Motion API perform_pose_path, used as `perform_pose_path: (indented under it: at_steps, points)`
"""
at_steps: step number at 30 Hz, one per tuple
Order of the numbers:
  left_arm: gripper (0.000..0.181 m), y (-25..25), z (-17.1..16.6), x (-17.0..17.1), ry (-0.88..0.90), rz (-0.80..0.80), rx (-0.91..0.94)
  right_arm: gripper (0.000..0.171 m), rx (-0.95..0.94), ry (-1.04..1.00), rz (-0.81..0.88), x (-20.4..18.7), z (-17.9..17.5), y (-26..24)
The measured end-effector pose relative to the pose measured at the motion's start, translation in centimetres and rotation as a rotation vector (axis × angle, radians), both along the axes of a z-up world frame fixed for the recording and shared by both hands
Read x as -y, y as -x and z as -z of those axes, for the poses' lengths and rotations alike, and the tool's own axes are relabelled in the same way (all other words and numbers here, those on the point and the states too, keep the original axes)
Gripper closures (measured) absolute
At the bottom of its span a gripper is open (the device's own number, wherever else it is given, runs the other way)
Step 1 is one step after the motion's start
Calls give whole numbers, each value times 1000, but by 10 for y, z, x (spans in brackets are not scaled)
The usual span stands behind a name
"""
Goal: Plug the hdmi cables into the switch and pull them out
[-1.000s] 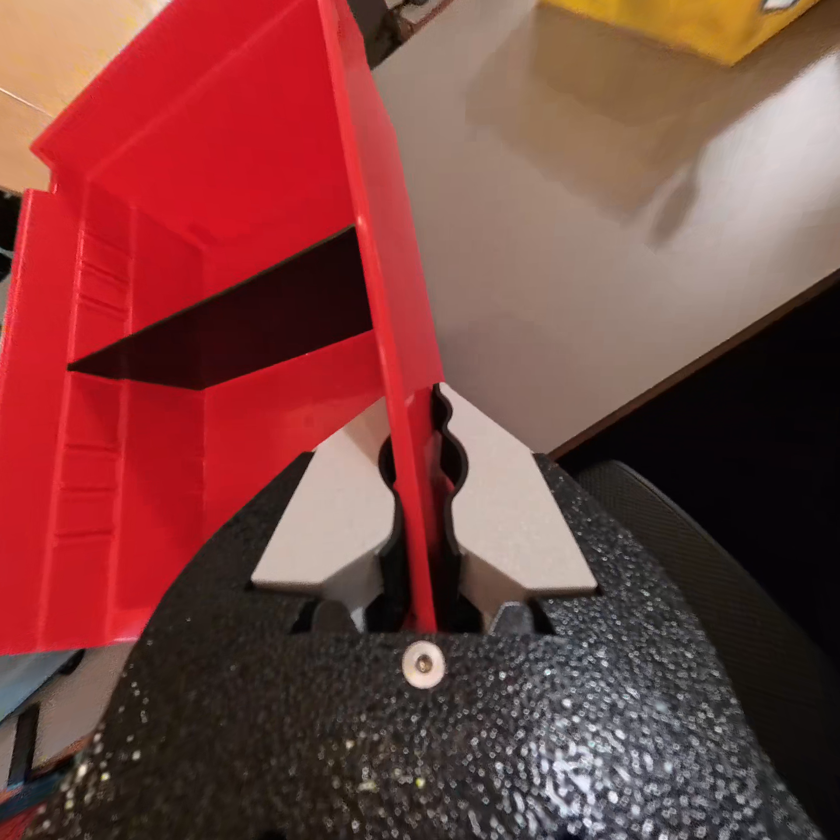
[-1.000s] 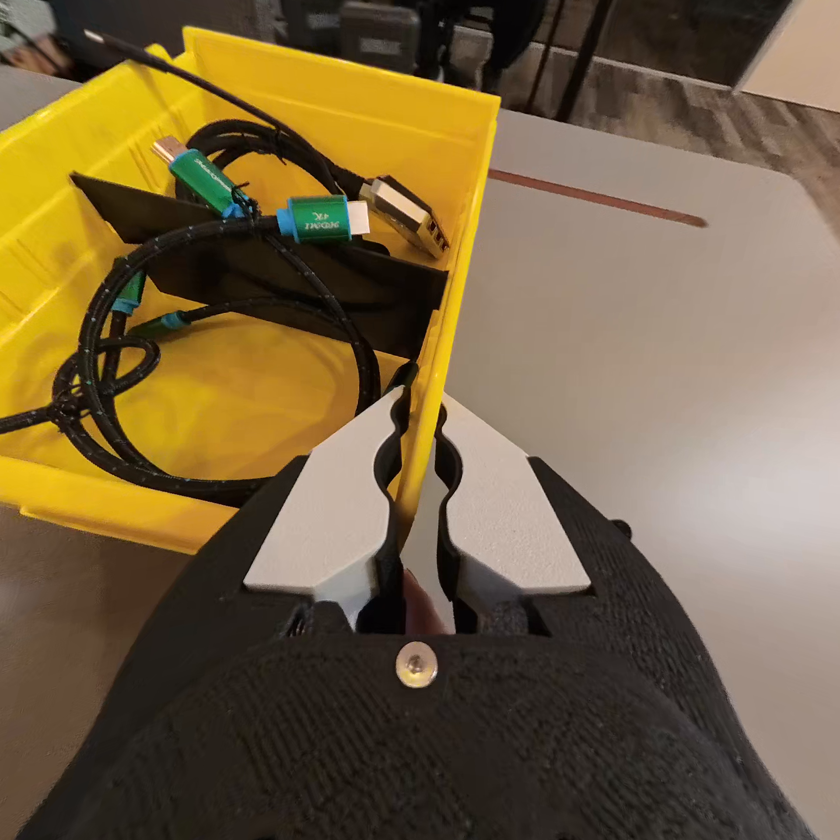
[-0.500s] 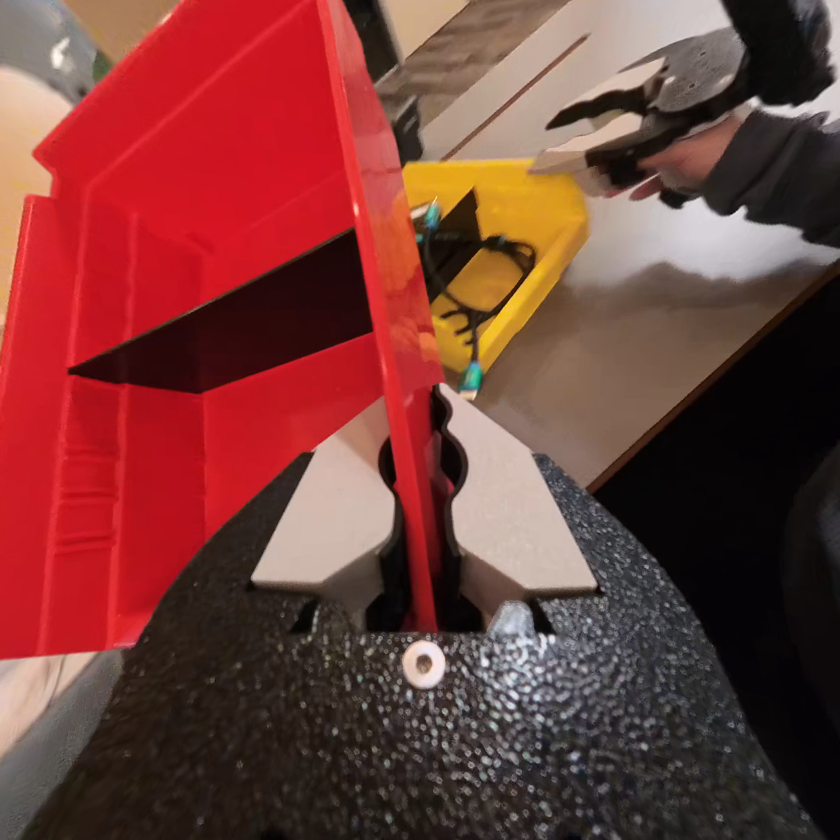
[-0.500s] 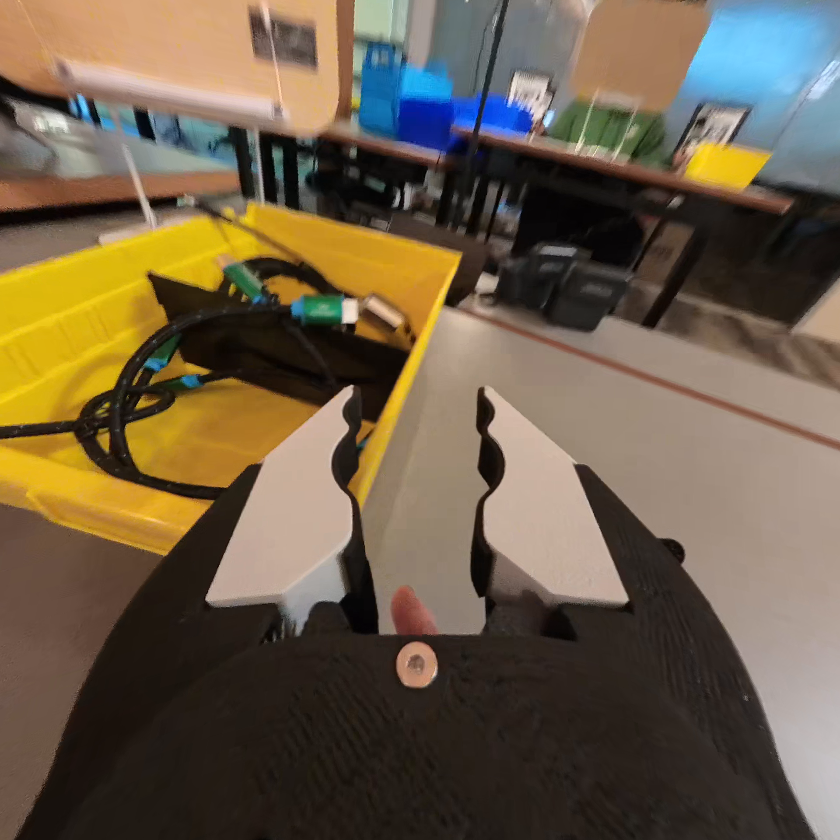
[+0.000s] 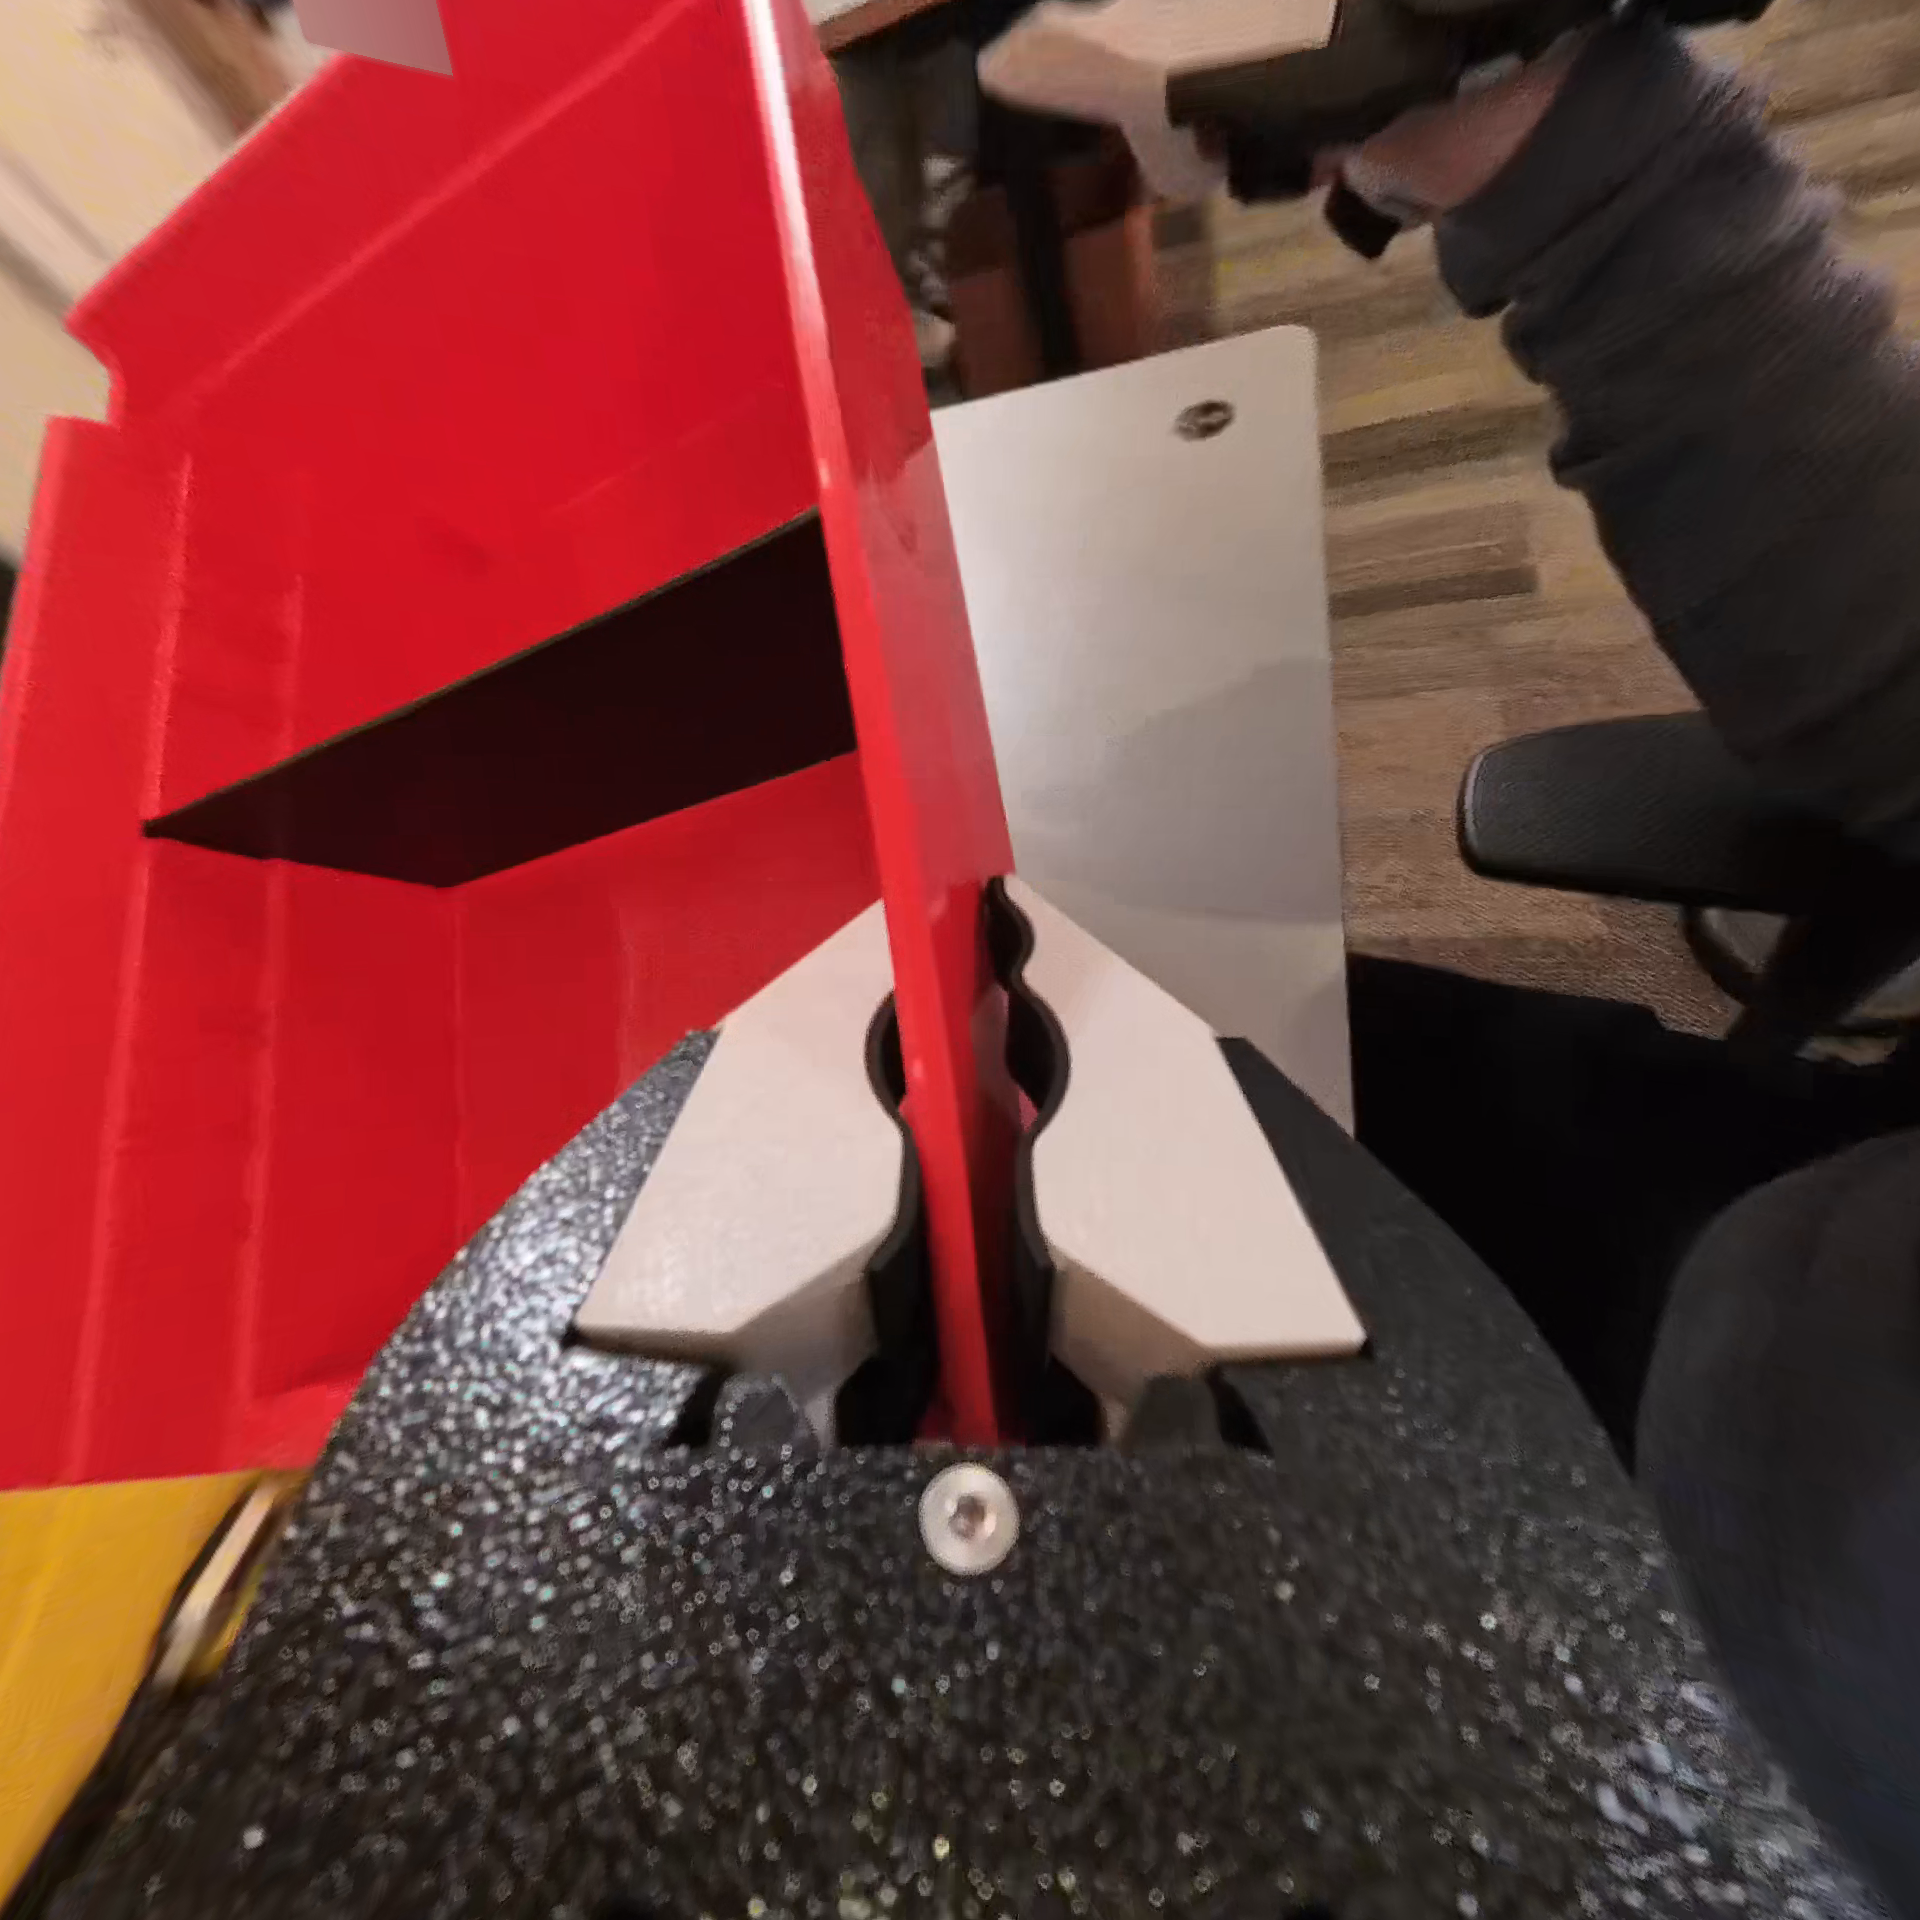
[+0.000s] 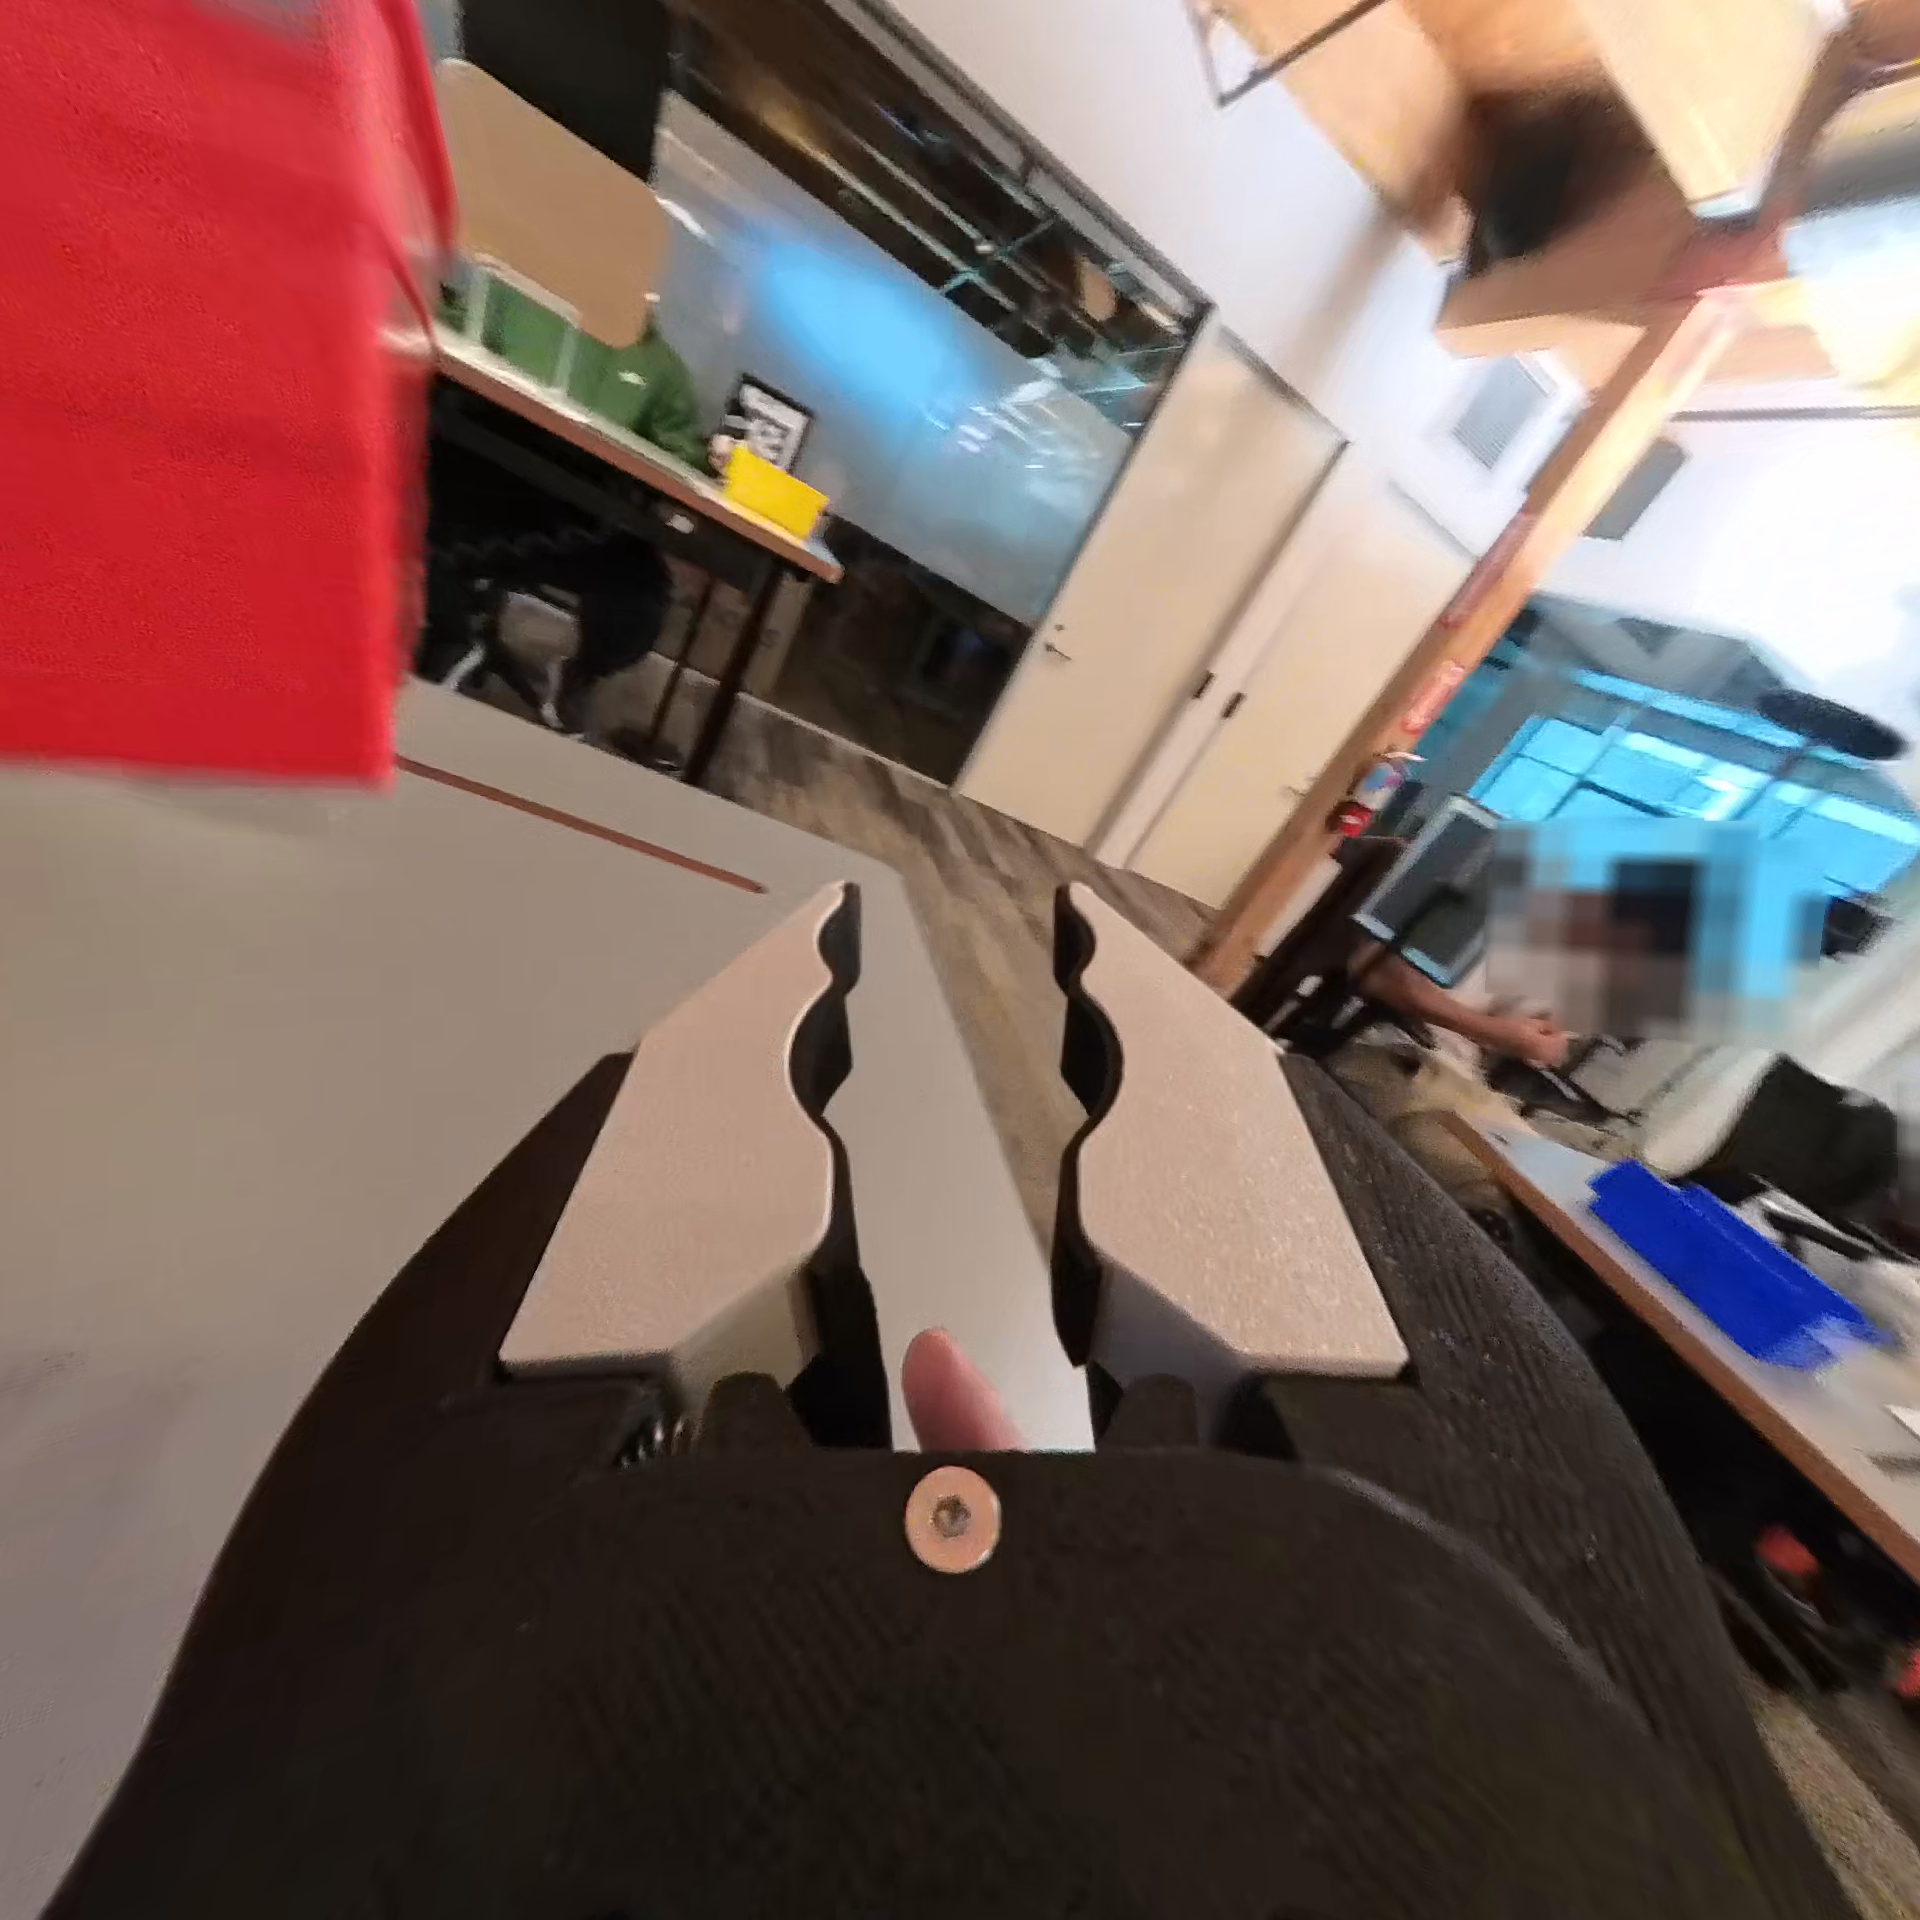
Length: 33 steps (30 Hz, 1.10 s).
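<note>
While the left gripper (image 5: 940, 1049) clamps the thin glossy side wall of a red plastic bin (image 5: 436, 582), its pale, wavy-edged fingers (image 5: 1164, 1164) press that wall from both sides, so the bin hangs lifted and tilted off the grey table (image 5: 1143, 644). A flat black divider (image 5: 540, 748) spans the bin's interior, which has ribbed slots moulded into its far wall. Under the bin's lower left corner sits a blurred patch of yellow plastic (image 5: 94, 1621); neither HDMI cables nor a switch can be made out in either view. Over on the other side, the right gripper (image 6: 956, 1039) floats above the smooth table top (image 6: 260, 1039) with its jaws parted and nothing between them, the scalloped black pads (image 6: 826, 1049) lining matte grey fingers and a fingertip (image 6: 951, 1392) peeking up behind the textured black housing. From there the red bin's blurred outer face fills the upper left. A dark knit sleeve (image 5: 1704, 395) reaches in from the left view's upper right.
</note>
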<state>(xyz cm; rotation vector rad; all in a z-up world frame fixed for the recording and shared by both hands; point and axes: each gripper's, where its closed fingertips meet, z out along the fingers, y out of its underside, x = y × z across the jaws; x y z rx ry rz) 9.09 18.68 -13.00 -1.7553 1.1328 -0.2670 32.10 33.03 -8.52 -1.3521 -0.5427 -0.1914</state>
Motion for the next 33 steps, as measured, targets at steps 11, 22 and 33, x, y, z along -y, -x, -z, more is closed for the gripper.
perform_pose_path:
  at_steps: [11, 22, 33]
  points:
    - [175, -127, 114, -116, 217, -76, -88, 141, 149, 136, 0, -14, 53, -38]
    - [103, -88, 103, -124, -315, -314, -101, 122, 141, 353, -231, -1, 87, 3]
    - [178, -100, 148, -82, 55, -242, 126, 122, 215, 470, -279, 20, 95, 19]
